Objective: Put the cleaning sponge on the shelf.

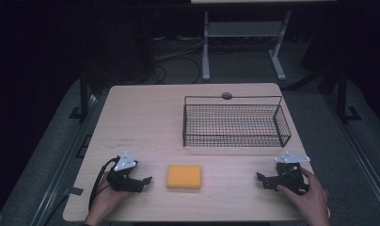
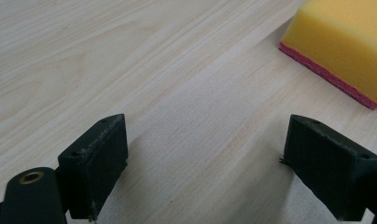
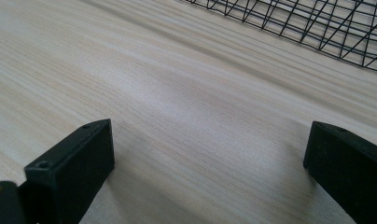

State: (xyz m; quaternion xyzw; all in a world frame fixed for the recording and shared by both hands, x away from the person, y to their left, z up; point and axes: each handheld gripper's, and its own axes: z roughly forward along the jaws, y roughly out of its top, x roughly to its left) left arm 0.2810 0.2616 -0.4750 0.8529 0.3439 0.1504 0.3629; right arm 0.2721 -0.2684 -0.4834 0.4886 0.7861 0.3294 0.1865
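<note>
1. High view: left tool (image 1: 146, 180) and right tool (image 1: 259, 177) rest low on the worktop (image 1: 146, 122), each in a hand, tips facing inward. The yellow sponge (image 1: 184, 176) lies between them, nearer the left tool, touching neither. A wire basket (image 1: 235, 123) stands behind.
2. Left gripper view: jaws wide apart, nothing between them; sponge (image 2: 345, 44) ahead, upper right.
3. Right gripper view: jaws wide apart over bare worktop; basket (image 3: 317, 25) beyond.

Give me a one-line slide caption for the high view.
Yellow sponge lies on the table between the open left gripper and open right gripper, wire basket behind.
</note>
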